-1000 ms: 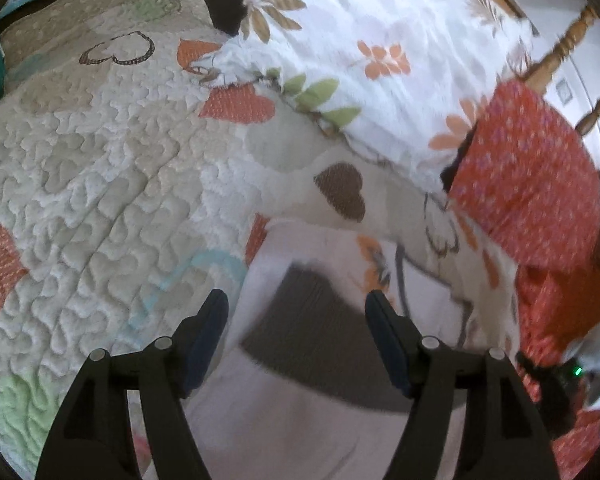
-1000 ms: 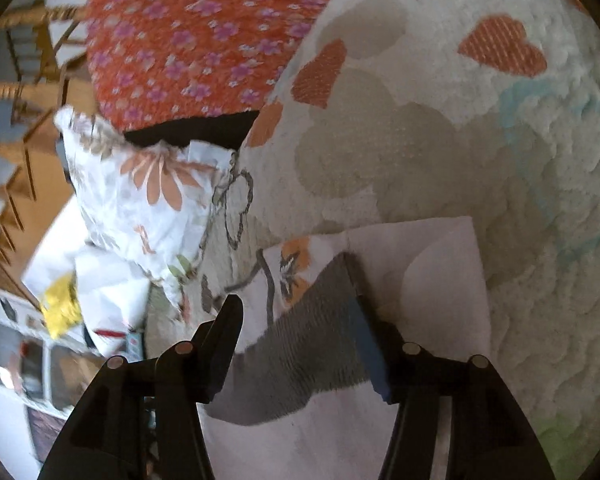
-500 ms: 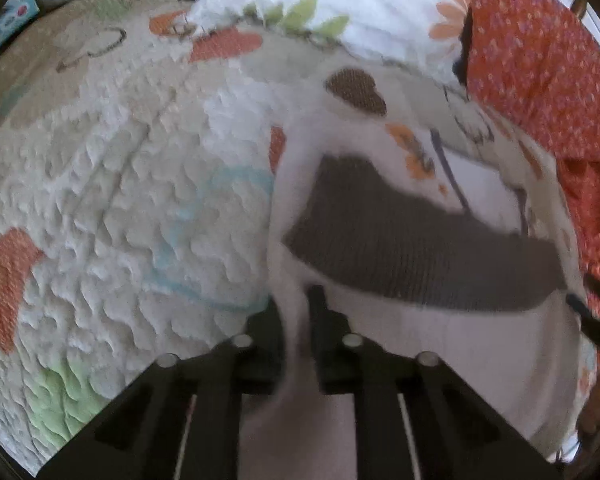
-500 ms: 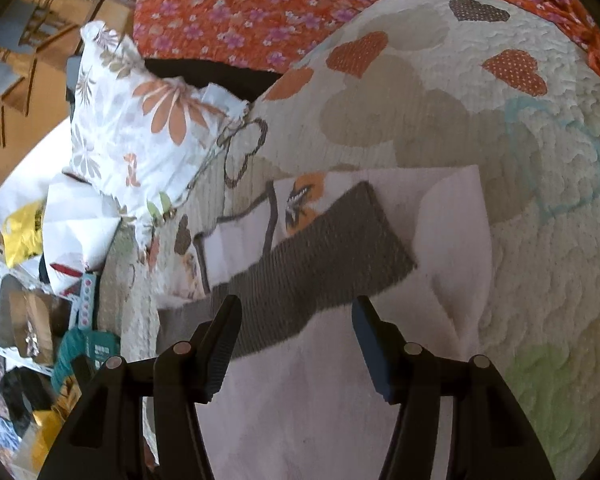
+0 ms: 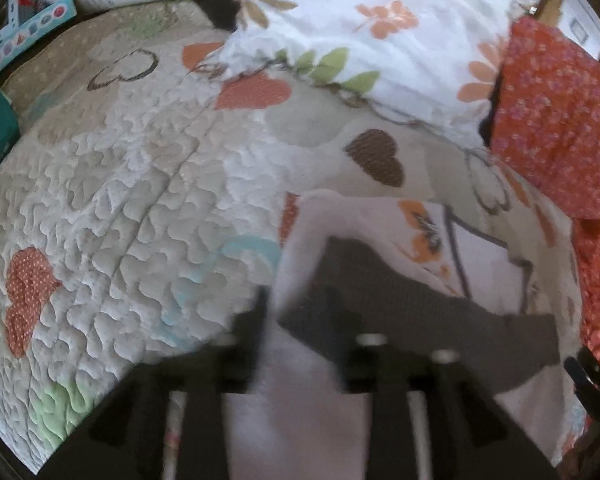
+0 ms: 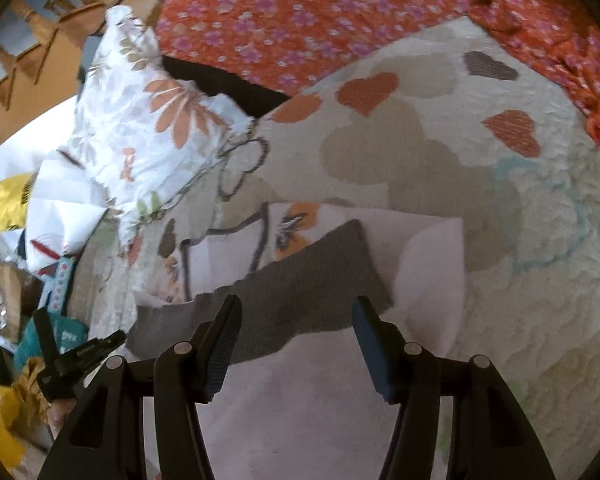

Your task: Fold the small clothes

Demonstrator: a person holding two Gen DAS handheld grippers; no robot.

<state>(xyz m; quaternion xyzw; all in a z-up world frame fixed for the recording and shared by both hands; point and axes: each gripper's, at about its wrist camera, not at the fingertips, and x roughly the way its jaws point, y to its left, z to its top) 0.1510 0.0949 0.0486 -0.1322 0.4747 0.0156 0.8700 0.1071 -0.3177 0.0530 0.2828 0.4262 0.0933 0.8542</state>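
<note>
Garment (image 6: 284, 408), pale lilac with a dark grey band (image 6: 300, 280) across it, lies flat on the quilt directly under both tools; the right gripper (image 6: 296, 320) hangs over it with jaws apart and closing slightly, nothing pressed between the pads; the left gripper (image 5: 300, 312), blurred, is opening, its fingers straddling the garment's left edge, though whether the pads touch cloth I cannot tell. Beyond the fingertips the folded part shows an orange flower print (image 5: 424, 236); further out spreads the heart-patterned quilt (image 5: 140, 200); farthest are a floral pillow (image 5: 380, 32) and an orange flowered cloth (image 6: 308, 12).
</note>
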